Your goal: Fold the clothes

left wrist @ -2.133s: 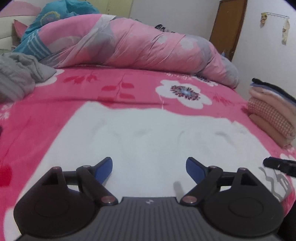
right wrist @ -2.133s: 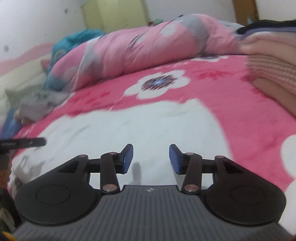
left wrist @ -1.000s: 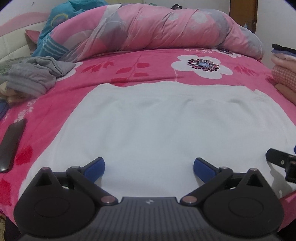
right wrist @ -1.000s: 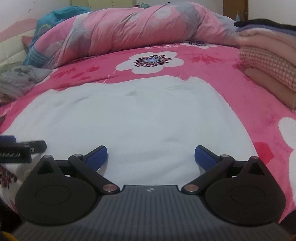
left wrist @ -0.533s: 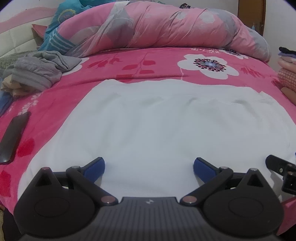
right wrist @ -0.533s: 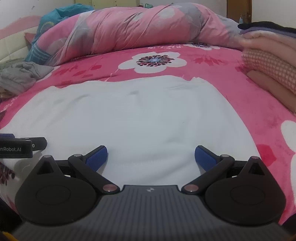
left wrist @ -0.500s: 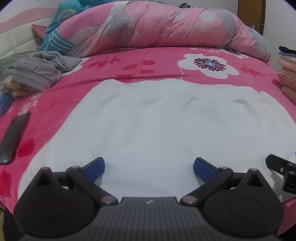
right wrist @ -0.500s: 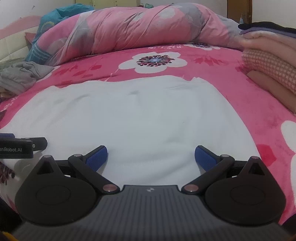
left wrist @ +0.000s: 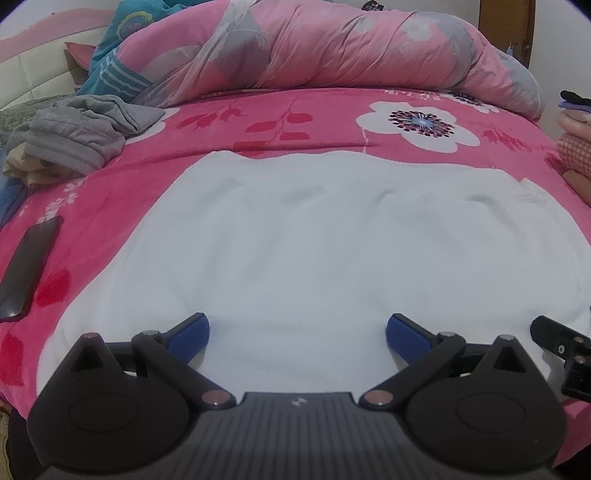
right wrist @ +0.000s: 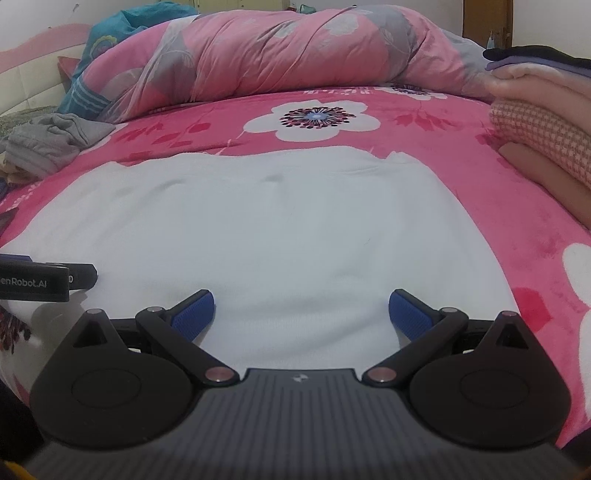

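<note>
Along each frame's bottom edge, the white garment (left wrist: 332,240) is cut off behind the left gripper (left wrist: 297,336) and right gripper (right wrist: 301,314), fingers spread wide, empty.

A bed (left wrist: 110,229) covered in a bright pink sheet with white flowers and red leaf prints fills the room. A rolled pink and grey quilt (left wrist: 332,48) lies along its far edge. A cream padded headboard (left wrist: 33,74) stands at the far left corner, a brown wooden door (left wrist: 506,26) at the far right, against pale walls (right wrist: 37,22).
</note>
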